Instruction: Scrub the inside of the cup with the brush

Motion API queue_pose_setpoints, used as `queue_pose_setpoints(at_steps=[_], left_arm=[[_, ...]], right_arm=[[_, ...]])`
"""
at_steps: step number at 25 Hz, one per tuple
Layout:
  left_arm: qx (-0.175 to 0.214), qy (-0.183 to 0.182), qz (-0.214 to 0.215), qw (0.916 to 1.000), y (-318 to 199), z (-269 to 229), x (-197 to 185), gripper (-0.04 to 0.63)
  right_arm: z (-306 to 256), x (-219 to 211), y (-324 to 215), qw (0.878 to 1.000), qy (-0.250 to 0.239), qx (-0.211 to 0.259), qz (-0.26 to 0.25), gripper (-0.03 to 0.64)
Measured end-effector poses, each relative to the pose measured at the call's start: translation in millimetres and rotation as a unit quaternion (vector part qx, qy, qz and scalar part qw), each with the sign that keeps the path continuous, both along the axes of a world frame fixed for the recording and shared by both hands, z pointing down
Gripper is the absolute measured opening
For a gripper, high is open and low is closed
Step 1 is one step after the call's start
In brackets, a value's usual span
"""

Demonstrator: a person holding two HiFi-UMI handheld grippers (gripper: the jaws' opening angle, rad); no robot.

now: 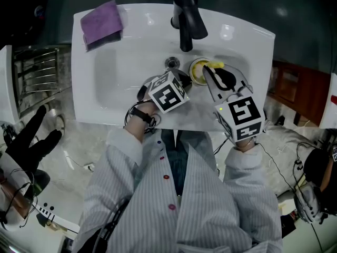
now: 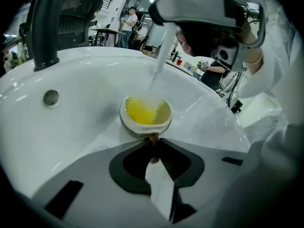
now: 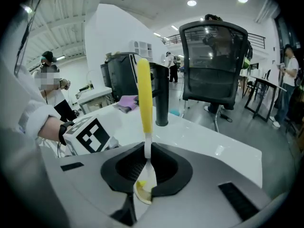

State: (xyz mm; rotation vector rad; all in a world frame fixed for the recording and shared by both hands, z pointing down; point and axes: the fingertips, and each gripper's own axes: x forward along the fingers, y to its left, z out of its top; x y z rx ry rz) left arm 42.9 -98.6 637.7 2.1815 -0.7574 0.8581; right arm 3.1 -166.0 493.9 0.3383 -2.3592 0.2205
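- Cup (image 2: 137, 128): small and white, its pale inside filled with yellow bristles. It sits in the white sink (image 2: 71, 132), right at the tips of your left gripper (image 2: 153, 144).
- Your left gripper's jaws are pinched on a brown piece at the cup's near side.
- Your right gripper (image 3: 146, 152) is above the cup, clamped on the brush (image 3: 144, 94) at its white neck.
- The left gripper view shows the bristles. The right gripper view shows the upright yellow handle.
- Farther off are the black faucet (image 1: 187, 20) and a purple cloth (image 1: 101, 22).
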Motion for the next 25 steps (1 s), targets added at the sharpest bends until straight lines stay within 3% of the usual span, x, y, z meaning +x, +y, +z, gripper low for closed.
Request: queue_pose_setpoints(at_steps=[6,12,19,25], left_arm=[[-0.001,0.002,-0.001,1.0,1.6,-1.1,-0.5,0.067],[0.002,0.003,-0.001,1.0,3.3,0.5,-2.3,0.067],[0.001,0.002,-0.001,1.0,4.1,2.7,-3.5,0.066],[-0.002,-0.002,-0.004,1.0,3.6,4.0,-3.6,0.067]], right_arm=[[4.6,-2.4,-33.7,1.0,-0.011,-0.006,0.028,0.055],[13.7,29.3,-52.4,0.996,-0.014,-0.041,0.075,0.057],[18.7,70.8,-29.9,0.994,0.006,-0.064,0.083,0.055],[20.3,82.2,13.5,0.994,0.018,-0.084,0.067,0.055]])
